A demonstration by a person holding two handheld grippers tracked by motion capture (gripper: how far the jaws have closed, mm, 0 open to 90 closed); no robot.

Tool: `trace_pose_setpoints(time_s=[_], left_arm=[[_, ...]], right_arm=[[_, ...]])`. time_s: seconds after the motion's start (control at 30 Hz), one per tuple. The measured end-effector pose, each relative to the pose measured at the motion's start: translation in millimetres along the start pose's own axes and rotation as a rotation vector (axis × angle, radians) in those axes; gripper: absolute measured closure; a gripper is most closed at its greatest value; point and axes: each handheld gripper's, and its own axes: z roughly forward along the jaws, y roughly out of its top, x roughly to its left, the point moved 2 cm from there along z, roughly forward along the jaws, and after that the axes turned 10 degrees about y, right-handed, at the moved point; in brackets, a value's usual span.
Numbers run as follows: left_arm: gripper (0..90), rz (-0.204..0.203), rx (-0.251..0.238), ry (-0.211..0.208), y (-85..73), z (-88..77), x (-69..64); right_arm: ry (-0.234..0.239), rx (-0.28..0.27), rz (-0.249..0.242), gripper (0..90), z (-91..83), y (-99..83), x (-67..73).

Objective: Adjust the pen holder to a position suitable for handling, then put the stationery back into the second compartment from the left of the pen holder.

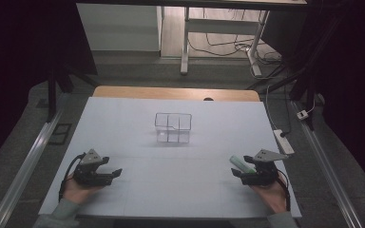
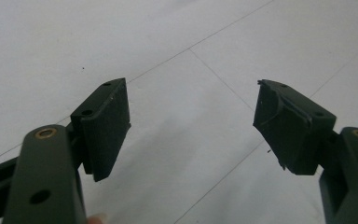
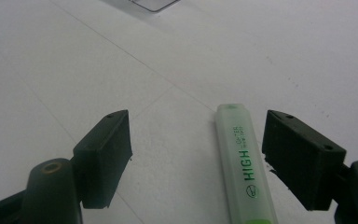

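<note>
Green highlighter between spread jaws — not yet gripped.

The left gripper [image 1: 105,172] rests on the white surface [image 1: 171,185], jaws spread and empty; at the right, the right gripper [image 3: 196,154] straddles the highlighter [image 3: 242,163], which lies flat nearer its right jaw. Light, stiff, probably slick plastic — best pinched mid-barrel; the clear organizer [image 1: 172,127] sits beyond.

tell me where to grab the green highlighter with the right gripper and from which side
Grip the green highlighter across the middle of its barrel, coming down from above. It lies flat on the white table, already between the open jaws of the right gripper but nearer one jaw, so centre the gripper first. The barrel is long, narrow and rounded, so closing across its width should hold best.
</note>
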Motion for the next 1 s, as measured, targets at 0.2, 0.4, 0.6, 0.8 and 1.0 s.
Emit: trace_pose_setpoints(time_s=[0.2, 0.4, 0.6, 0.8, 1.0], left_arm=[[26.7, 0.003, -0.002, 0.0, 0.9, -0.1, 0.2], [26.7, 0.005, -0.002, 0.0, 1.2, 0.0, 0.2], [26.8, 0.006, -0.001, -0.001, 1.1, 0.2, -0.2], [26.8, 0.011, 0.003, 0.001, 1.5, 1.4, -0.6], [26.7, 0.012, 0.004, 0.001, 1.4, 1.3, -0.9]], right_arm=[[-0.012, 0.0, -0.005, 24.2, -1.3, 1.5, 0.1], [-0.018, -0.022, -0.011, 25.4, -8.2, 8.5, 1.5], [-0.041, -0.006, -0.005, 25.6, -12.8, 12.9, -0.3], [-0.046, 0.02, -0.004, 25.8, -15.5, 16.5, -2.0], [-0.031, 0.069, 0.003, 28.5, -16.0, 19.4, -4.3]])
